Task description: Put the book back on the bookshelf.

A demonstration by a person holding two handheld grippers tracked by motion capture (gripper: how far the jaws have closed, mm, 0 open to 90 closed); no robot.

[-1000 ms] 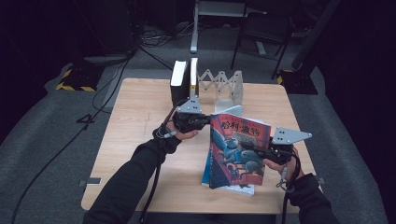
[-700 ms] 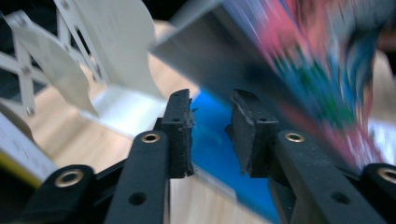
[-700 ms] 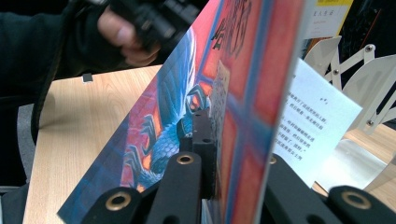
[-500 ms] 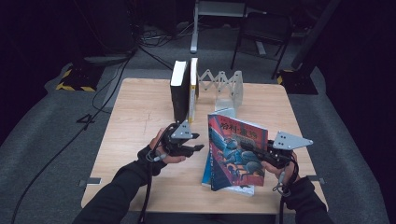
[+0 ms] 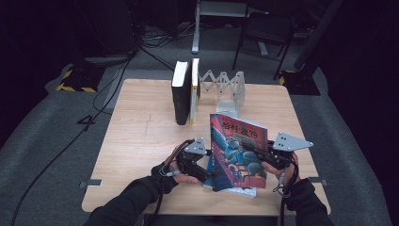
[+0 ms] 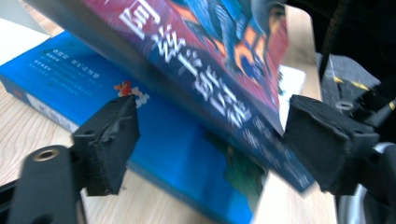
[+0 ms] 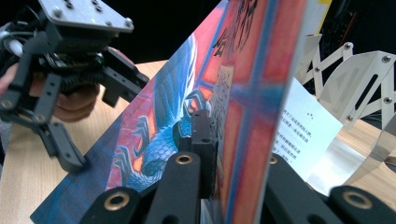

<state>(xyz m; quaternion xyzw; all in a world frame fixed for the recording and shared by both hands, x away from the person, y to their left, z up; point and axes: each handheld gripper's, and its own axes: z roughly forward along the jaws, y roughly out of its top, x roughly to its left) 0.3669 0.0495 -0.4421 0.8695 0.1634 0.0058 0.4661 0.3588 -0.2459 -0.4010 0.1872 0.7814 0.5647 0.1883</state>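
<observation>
High view: near the table's [image 5: 141, 141] front edge, the right gripper [image 5: 263, 155] clamps the stiff, fairly heavy red book [image 5: 237, 153] upright by its edge, while the left gripper [image 5: 204, 172], jaws apart, should take its lower spine.

Non-task items, located relative to the light wooden table [image 5: 136, 141]

A thick black-covered book [image 5: 180, 92] and a thin yellow-spined book [image 5: 194, 89] stand upright, side by side, at the table's far edge near its middle. A silver metal accordion-style bookend rack [image 5: 225, 85] stands just beside them on the same far edge. Black cables [image 5: 108, 80] and a yellow-and-black striped floor marker [image 5: 71, 87] lie on the grey carpet beyond the table's far left corner.
</observation>
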